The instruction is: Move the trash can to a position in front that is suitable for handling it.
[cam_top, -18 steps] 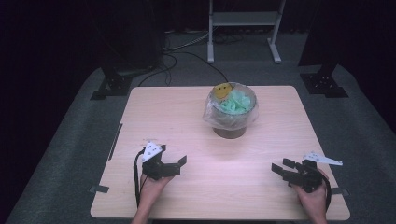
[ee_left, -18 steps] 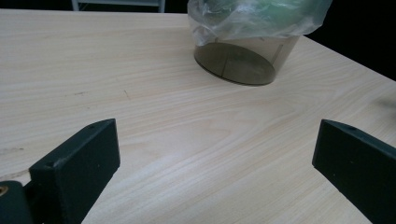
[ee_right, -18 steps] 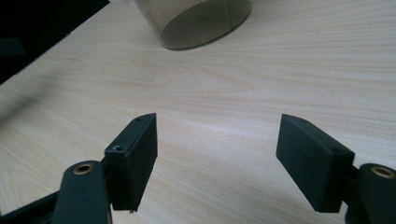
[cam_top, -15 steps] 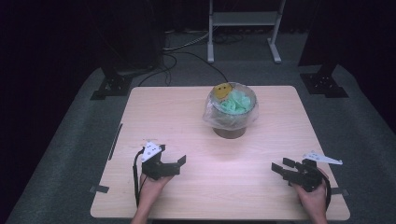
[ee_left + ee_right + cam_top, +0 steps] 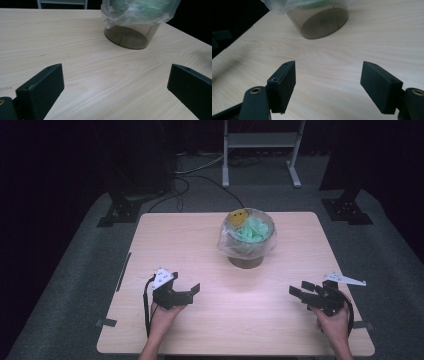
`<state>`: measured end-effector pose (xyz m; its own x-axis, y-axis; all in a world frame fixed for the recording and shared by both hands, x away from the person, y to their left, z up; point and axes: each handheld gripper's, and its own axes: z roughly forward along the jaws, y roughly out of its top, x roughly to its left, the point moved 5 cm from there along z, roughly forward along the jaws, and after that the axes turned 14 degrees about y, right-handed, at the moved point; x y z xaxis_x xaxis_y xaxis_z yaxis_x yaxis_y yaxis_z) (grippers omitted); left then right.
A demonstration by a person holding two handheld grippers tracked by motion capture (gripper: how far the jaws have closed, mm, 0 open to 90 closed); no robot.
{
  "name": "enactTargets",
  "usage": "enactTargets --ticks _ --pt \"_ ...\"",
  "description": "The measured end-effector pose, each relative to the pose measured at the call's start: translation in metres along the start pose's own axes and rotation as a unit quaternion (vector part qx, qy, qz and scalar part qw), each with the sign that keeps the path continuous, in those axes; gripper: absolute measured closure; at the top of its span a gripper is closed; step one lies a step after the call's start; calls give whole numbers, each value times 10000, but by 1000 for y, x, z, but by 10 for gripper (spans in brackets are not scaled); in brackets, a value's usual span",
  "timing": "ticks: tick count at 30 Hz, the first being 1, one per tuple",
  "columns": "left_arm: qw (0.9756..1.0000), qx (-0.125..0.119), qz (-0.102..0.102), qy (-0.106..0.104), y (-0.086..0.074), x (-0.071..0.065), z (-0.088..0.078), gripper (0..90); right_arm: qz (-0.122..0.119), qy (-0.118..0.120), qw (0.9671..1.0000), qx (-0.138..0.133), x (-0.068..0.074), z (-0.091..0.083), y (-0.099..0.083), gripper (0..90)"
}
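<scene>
Bin (image 5: 246, 254) with its plastic liner (image 5: 235, 242) stands ahead of both grippers, untouched. Left gripper (image 5: 186, 292) and right gripper (image 5: 299, 291) have held position since the earlier frames, jaws apart and empty; the approach has not begun.

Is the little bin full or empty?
Full. Green stuff and something yellow fill the bag lining the bin.

The pale wooden surface (image 5: 190, 245) lies bare across its whole near half, so either gripper could travel freely between the left gripper (image 5: 187, 292) and the right gripper (image 5: 298, 292), which sit well apart. The one obstacle is the round brown bin lined with a clear plastic bag (image 5: 246, 242), standing right of centre toward the far edge. Open wood runs wide to its left and narrower to its right. Both sets of fingers stand spread with nothing between them.
</scene>
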<state>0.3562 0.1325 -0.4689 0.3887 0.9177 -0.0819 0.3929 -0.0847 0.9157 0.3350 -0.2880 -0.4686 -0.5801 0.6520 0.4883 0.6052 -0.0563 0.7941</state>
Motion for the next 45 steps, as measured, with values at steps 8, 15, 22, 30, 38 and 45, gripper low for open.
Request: enactTargets --ticks 8,15,22,30,38,45 --pt "10000 -19 77 -58 2 -6 2 0 -25 -14 10000 85 3 17 50 276" --pt "10000 0 90 -10 1 -3 2 0 20 28 10000 65 0 35 95 276" --pt "10000 -28 60 24 1 0 0 0 -8 -21 10000 83 4 57 130 276" --pt "10000 46 83 7 -2 -2 2 0 295 -140 9994 62 0 76 153 276" --pt "10000 49 57 11 -3 0 3 0 511 -276 9980 251 -8 100 151 282" --pt "10000 -3 14 53 -1 3 0 0 435 -294 9981 337 -2 111 147 332"
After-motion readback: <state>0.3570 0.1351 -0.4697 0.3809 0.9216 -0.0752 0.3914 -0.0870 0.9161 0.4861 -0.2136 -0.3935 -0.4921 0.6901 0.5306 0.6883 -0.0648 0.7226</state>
